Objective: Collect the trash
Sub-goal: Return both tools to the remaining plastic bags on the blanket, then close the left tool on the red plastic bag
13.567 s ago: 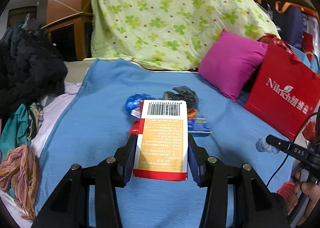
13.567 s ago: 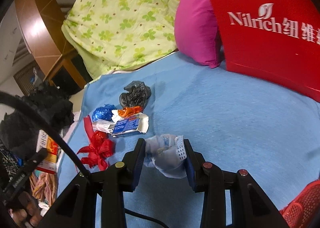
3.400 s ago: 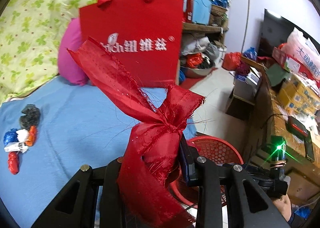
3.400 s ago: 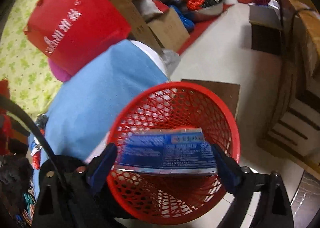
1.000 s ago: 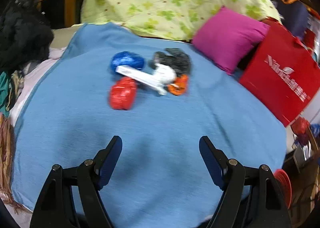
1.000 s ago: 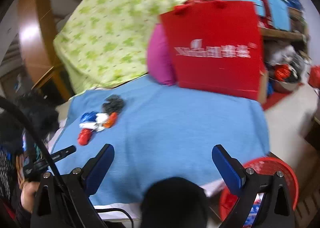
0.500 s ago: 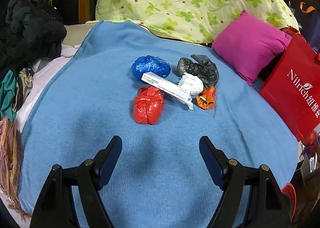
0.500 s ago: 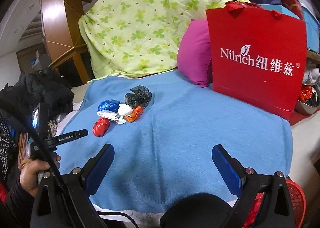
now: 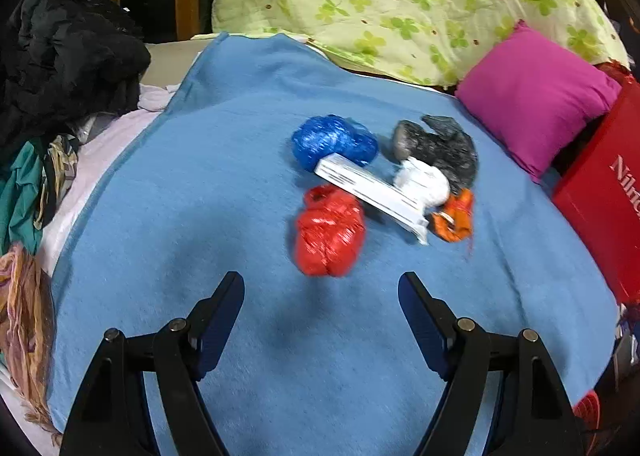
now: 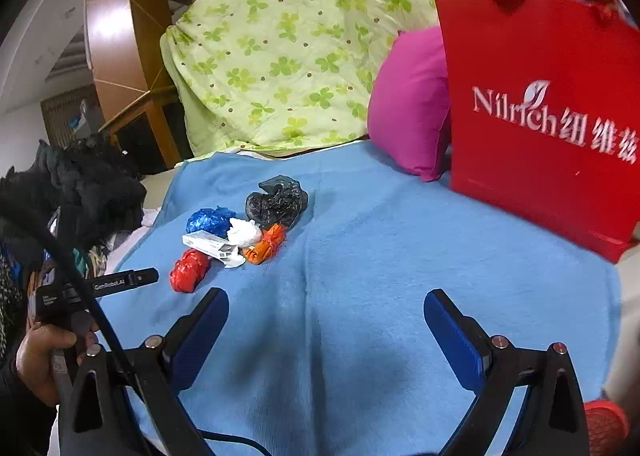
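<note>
Trash bundles, red (image 9: 330, 235), blue (image 9: 334, 140), black (image 9: 440, 144), white (image 9: 422, 180) and orange (image 9: 454, 216), cluster on our blue blanket (image 9: 240, 176). Our left gripper (image 9: 320, 298) and right gripper (image 10: 326, 316) hover wide open, empty.

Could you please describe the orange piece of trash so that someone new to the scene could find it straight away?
Start at the blue blanket covering the bed, then find the small cluster of trash near its middle. The orange wad sits at the cluster's edge nearest the red gift bag, just below the white wad. It is the only orange piece, and the smallest.
</note>
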